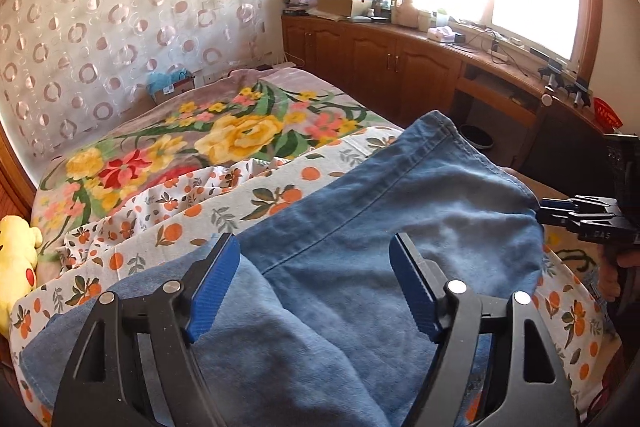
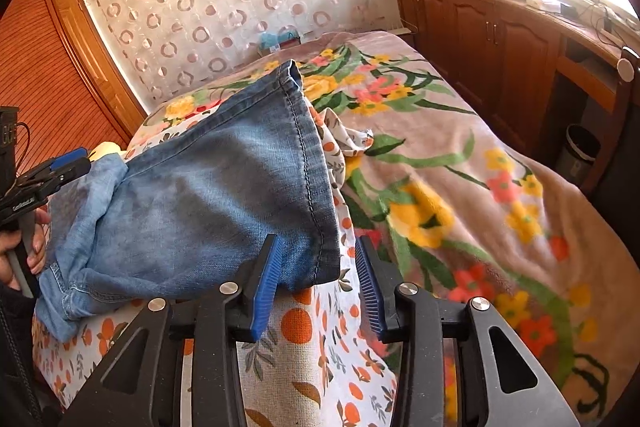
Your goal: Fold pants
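On the bed [image 2: 500, 155], folded jeans [image 2: 208, 187], no containers filled.

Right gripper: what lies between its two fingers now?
In the right wrist view, only the orange-print sheet shows between them; the jeans hem lies just beyond.

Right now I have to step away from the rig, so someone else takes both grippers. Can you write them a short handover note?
Left gripper: open, nothing pinched, jeans lying beneath and between its pads.
Right gripper: open, with the hem corner of the jeans just in front of its left pad, not clamped.
Jeans: lying on the orange-print sheet at the near end of the bed, over the floral blanket. The legs are doubled over, hem end on top.
Done: one fold looks laid and released.
Left: probably smooth it and fold again to a compact stack.
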Available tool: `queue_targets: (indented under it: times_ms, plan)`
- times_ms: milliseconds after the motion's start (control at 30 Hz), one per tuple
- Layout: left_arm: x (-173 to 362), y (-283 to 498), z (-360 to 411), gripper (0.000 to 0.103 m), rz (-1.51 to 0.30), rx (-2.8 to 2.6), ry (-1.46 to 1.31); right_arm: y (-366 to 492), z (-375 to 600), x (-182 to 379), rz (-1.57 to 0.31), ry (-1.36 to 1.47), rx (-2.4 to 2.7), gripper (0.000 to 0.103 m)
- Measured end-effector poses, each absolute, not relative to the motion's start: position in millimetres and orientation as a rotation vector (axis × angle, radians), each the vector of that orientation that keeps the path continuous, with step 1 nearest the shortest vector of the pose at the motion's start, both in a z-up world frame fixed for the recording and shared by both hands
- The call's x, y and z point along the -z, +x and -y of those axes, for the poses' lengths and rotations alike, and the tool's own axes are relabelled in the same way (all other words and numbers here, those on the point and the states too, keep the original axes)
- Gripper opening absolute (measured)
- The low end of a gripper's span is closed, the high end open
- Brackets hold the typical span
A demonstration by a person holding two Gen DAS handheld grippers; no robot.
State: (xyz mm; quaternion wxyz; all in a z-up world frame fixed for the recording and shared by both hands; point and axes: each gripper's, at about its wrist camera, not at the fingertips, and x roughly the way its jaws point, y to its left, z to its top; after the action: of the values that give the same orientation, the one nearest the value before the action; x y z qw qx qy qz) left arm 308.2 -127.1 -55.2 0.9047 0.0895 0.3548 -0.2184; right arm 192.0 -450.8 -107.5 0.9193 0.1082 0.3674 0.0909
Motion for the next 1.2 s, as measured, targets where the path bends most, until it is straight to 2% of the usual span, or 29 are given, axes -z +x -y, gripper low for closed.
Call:
queue_targets:
  times_ms: [433, 500, 600, 900, 1200]
  plan:
    - [52.5, 286.7, 126.8, 0.078, -0.723, 0.452, 0.207, 205.7, 450.0, 114.1, -0.816, 0.244, -0.199, 0.039]
    - [51.5, 282.1, 122.1, 0.078, -0.722, 0.448, 0.202, 205.5, 448.9, 111.0, -0.801, 0.248, -0.209, 0.017]
    - [48.6, 275.0, 112.3, 0.078, -0.716, 0.44, 0.197, 202.0, 441.8, 104.9, -0.766, 0.214, -0.188, 0.012]
    - [30.9, 250.4, 67.0, 0.078, -0.667, 0.4, 0.145, 197.7, 403.9, 53.1, -0.637, 0.179, -0.223, 0.01]
    - [20.0, 219.6, -2.5, 0.078, -0.632, 0.305, 0.08, 202.7, 283.9, 9.2, -0.548, 0.045, -0.423, 0.009]
